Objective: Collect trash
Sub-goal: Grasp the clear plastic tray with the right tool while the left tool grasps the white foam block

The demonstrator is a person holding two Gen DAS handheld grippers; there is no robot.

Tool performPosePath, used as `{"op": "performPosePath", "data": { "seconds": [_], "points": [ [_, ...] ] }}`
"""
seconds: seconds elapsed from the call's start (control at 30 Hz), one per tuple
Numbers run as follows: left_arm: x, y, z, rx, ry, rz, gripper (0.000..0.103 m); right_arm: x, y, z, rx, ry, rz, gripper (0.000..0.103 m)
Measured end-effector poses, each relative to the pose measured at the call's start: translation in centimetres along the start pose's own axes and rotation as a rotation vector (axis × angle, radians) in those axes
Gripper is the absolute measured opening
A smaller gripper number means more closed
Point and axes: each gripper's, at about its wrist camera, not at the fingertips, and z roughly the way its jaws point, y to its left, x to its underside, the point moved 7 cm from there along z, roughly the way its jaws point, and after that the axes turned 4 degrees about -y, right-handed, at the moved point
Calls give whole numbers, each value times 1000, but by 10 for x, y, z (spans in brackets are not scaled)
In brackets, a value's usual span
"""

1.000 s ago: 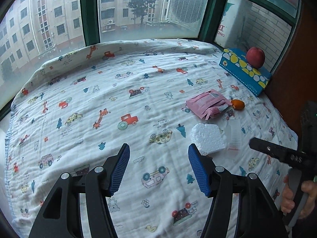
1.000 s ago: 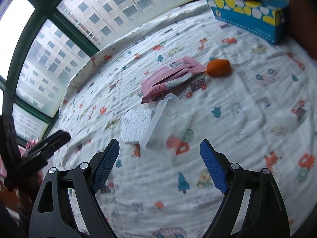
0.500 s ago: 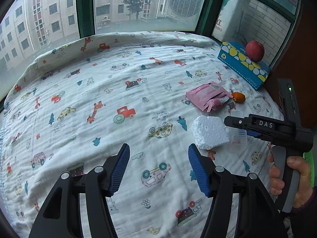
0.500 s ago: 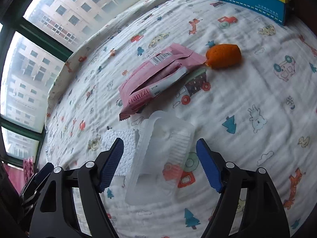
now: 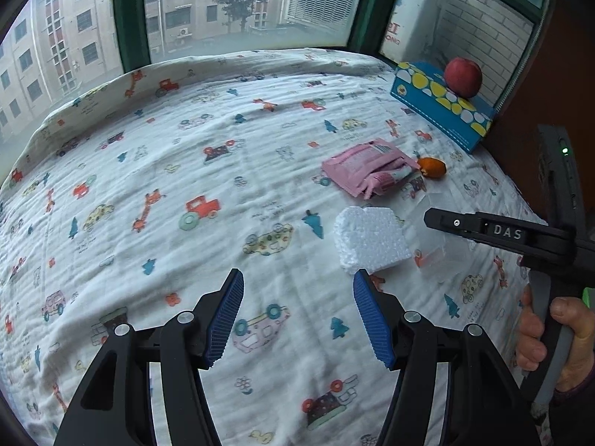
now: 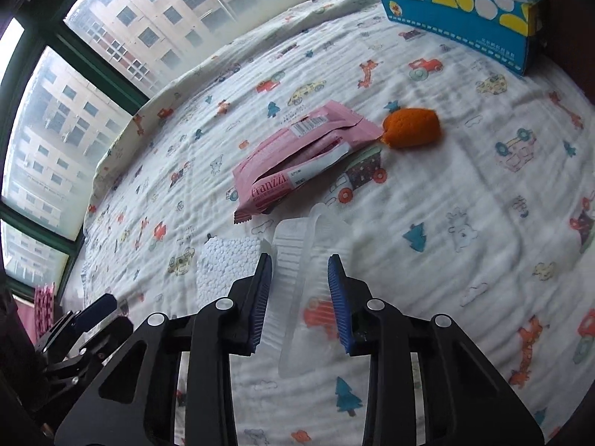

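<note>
Patterned bedsheet (image 5: 156,186), green-framed windows (image 5: 130,18), daylight

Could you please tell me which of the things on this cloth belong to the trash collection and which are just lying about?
Trash, by the look of it:
- clear plastic tray, clamped in the right gripper
- white foam block
- opened pink wrapper
- orange peel piece

Likely just lying about:
- blue tissue box
- red apple on that box

tongs (image 6: 299,290): black arms | blue ribbed pads | silver screws | "DAS" marking
</note>
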Motion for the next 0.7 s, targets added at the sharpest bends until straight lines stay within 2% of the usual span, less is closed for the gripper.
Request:
{"op": "performPosePath", "data": {
  "seconds": [0.17,0.33,0.4,0.43,0.7],
  "points": [
    [-2,-21,17,41,29,-4,59,0,-12,-14,13,-6,-4,25],
    [-4,-36,31,50,48,5,59,3,-32,-26,35,3,17,33],
    [-5,-38,33,49,48,9,59,2,-38,-31,69,-9,-2,55],
    [-5,-39,33,48,47,12,59,1,-40,-34,93,-19,-11,58],
    [0,-32,34,33,52,15,59,10,-31,-16,148,25,-47,59]
  ]
}}
